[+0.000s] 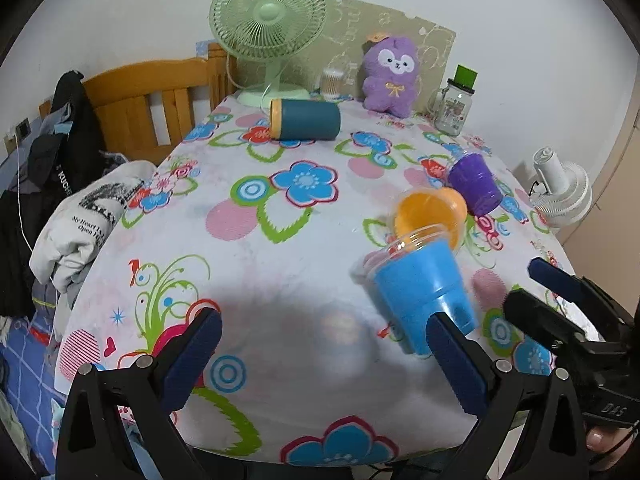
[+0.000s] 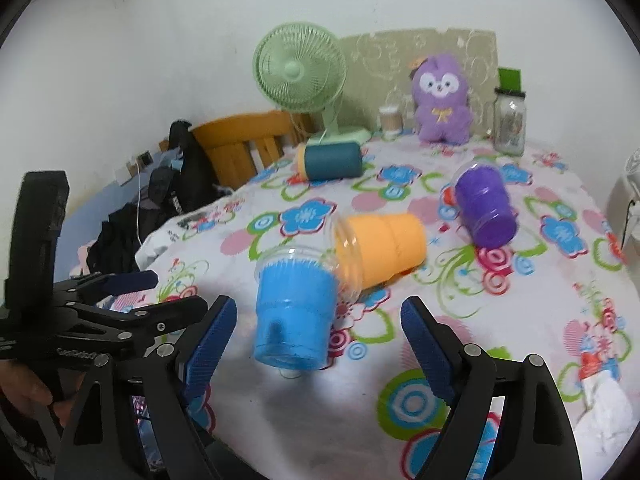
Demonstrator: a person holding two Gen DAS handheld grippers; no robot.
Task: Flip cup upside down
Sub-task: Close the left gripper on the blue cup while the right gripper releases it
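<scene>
Blue cup point(image 2: 294, 314) lies on its side on the flower-print desk point(image 2: 520, 320), rim toward the far end, base toward the camera, touching the orange cup point(image 2: 380, 252), which is also tipped over. Purple cup point(image 2: 486, 210) and teal cup point(image 2: 330, 162) lie on their sides farther back. No cup stands mouth-down — task judged not yet started.

Right tool point(image 2: 318, 344) — fingers spread wide, straddling the blue cup's base, no contact visible. Left tool point(image 1: 324, 354) — also spread, holding nothing; the blue cup point(image 1: 420, 296) sits just by its right finger.

Remaining: grip, lift, invert, set down.
</scene>
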